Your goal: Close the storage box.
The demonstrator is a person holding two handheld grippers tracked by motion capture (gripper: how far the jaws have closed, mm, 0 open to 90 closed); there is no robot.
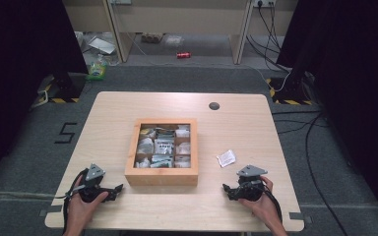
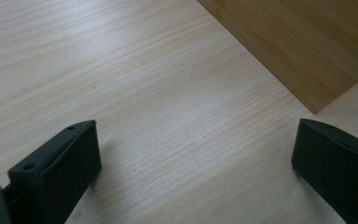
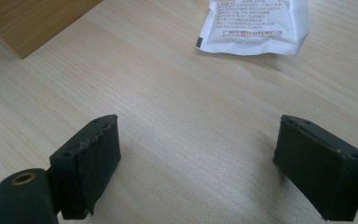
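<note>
A square wooden box (image 1: 161,177) with several compartments of small packets stands in the middle of the table. To its right a white printed sachet (image 1: 226,158) lies flat on the table. My left gripper (image 1: 117,191) rests near the front left, pointing toward the box, with its jaws wide apart over bare wood (image 2: 193,140). A corner of the box (image 2: 303,42) is just ahead of it. My right gripper (image 1: 226,189) sits at the front right, open with nothing between its jaws (image 3: 198,140). The sachet (image 3: 254,25) lies a short way beyond them, and a box corner (image 3: 32,18) is off to the left.
A small dark round cap (image 1: 214,105) sits in the table top near the far edge. Beyond the table, cables (image 1: 295,123), a red can (image 1: 183,55) and black stand bases (image 1: 66,86) lie on the grey floor. Bare wood surrounds the box on all sides.
</note>
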